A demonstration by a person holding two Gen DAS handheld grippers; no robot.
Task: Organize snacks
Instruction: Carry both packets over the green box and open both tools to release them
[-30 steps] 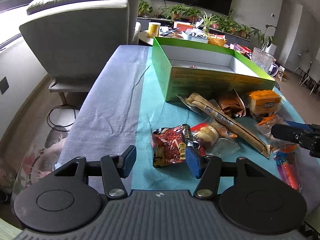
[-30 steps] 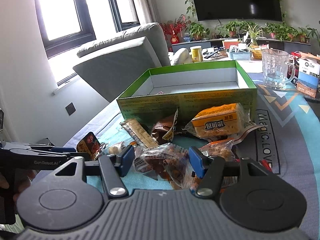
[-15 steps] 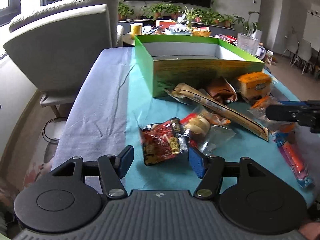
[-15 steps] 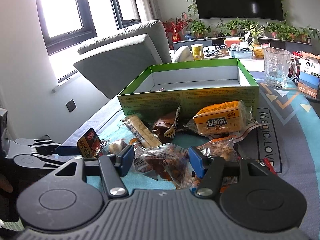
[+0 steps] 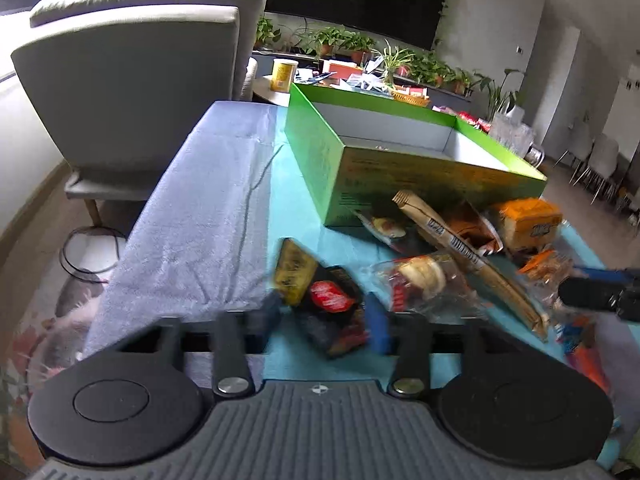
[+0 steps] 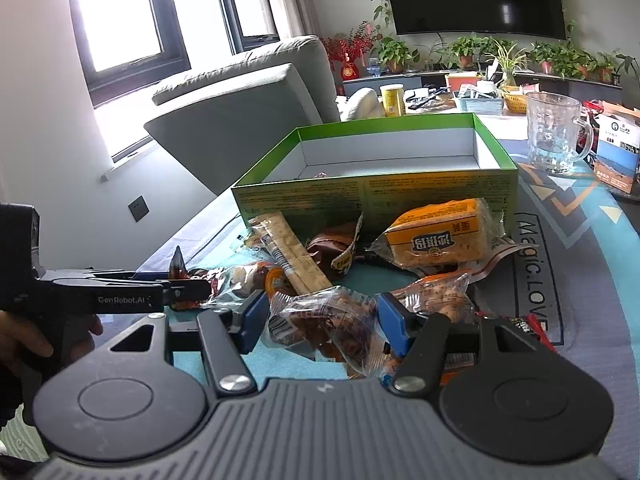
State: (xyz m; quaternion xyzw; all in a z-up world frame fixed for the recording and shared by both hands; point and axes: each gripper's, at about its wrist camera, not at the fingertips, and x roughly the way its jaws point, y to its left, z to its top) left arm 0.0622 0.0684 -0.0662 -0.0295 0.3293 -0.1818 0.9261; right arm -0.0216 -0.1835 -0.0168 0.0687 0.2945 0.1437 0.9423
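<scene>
Left wrist view: the left gripper [image 5: 326,318] is clamping the red-and-black snack packet [image 5: 328,312], tilted between its blue pads, blurred. Ahead of it the green box [image 5: 400,172] is standing open. Right wrist view: the right gripper [image 6: 318,320] is hanging with jaws apart around a clear-wrapped snack [image 6: 324,324], not pinching it.

The right hand-held gripper [image 6: 320,316], jaws apart, straddles a clear snack packet [image 6: 320,326] before the green box [image 6: 376,196].

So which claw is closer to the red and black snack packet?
Left. The left claw has the red and black snack packet between its fingers; the right claw sits farther right, around a clear bag.
</scene>
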